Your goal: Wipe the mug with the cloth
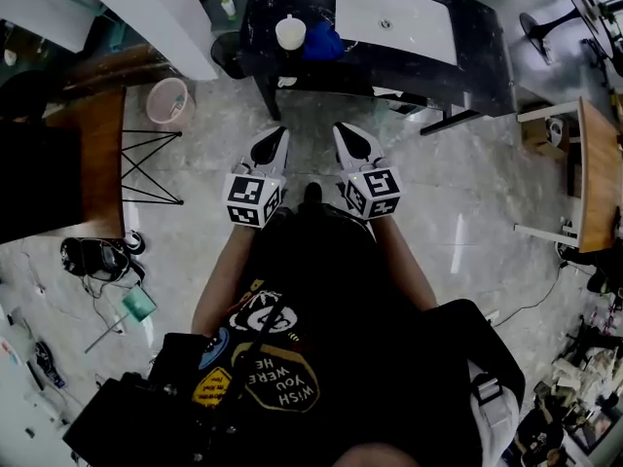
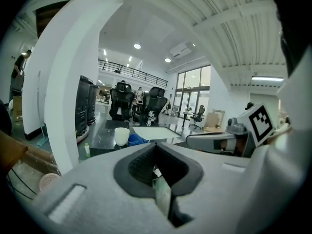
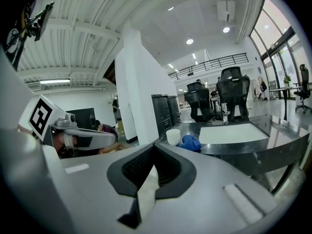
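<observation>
A white mug (image 1: pixel 290 33) stands on the near left part of a dark table (image 1: pixel 487 61), with a blue cloth (image 1: pixel 321 43) bunched against its right side. Both grippers are held close to the person's body, well short of the table. The left gripper (image 1: pixel 275 136) and the right gripper (image 1: pixel 348 132) point towards the table, each with its jaws shut and nothing between them. In the left gripper view the mug (image 2: pixel 121 135) and cloth (image 2: pixel 137 139) lie far beyond the jaw tips (image 2: pixel 155 147). The right gripper view shows the mug (image 3: pixel 173 136) and cloth (image 3: pixel 190 142) likewise distant.
A white mat (image 1: pixel 394 17) covers the table's middle. A small bottle (image 1: pixel 228 7) stands by a white pillar (image 1: pixel 156 17). A pink bucket (image 1: pixel 168 102), a black wire stand (image 1: pixel 146 168) and a wooden table (image 1: pixel 97 154) are at the left; a wooden desk (image 1: pixel 599 173) is at the right.
</observation>
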